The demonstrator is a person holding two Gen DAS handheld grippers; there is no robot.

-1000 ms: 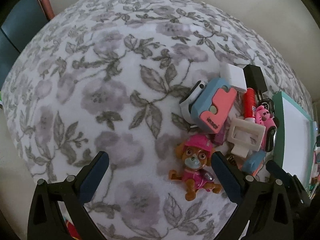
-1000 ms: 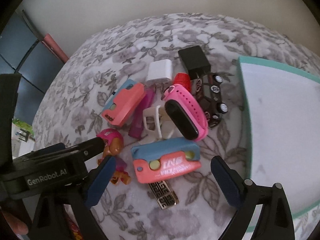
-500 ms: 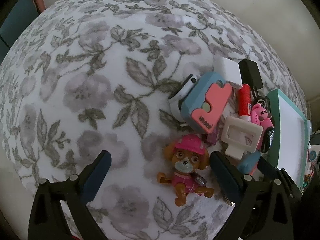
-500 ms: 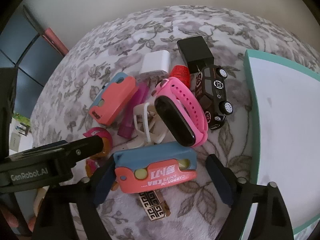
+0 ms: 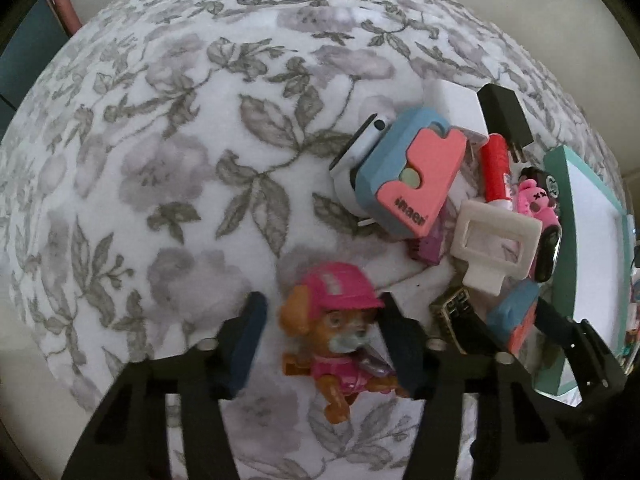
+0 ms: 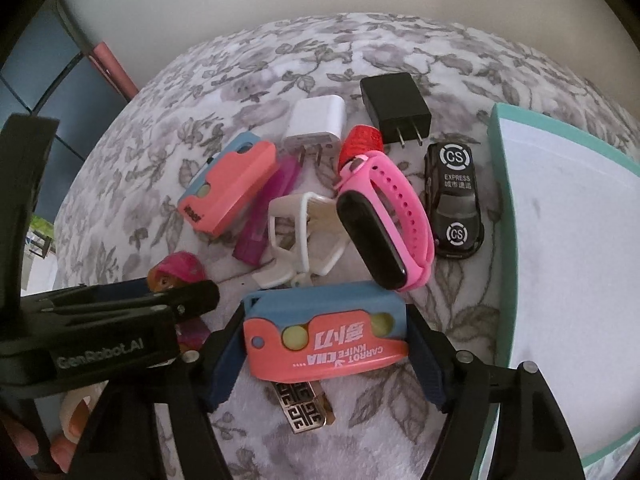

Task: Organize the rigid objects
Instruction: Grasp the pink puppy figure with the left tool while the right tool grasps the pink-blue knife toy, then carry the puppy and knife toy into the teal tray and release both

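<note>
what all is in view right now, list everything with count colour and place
dog toy: 1, pink and orange, between the left tongs
folding knife: 1, pink and blue, between the right tongs
second folding knife: 1, pink and blue, left of the pile
white charger: 1, white, back of the pile
black charger: 1, black, beside the white charger
watch band: 1, pink with black face, middle of the pile
toy car: 1, black, next to the tray
tray: 1, teal rim, far right
white clip: 1, white, middle
metal tag: 1, under the near knife
blanket: 1, grey floral, under everything
left tongs: closing around the dog toy
right tongs: closing around the near knife
</note>
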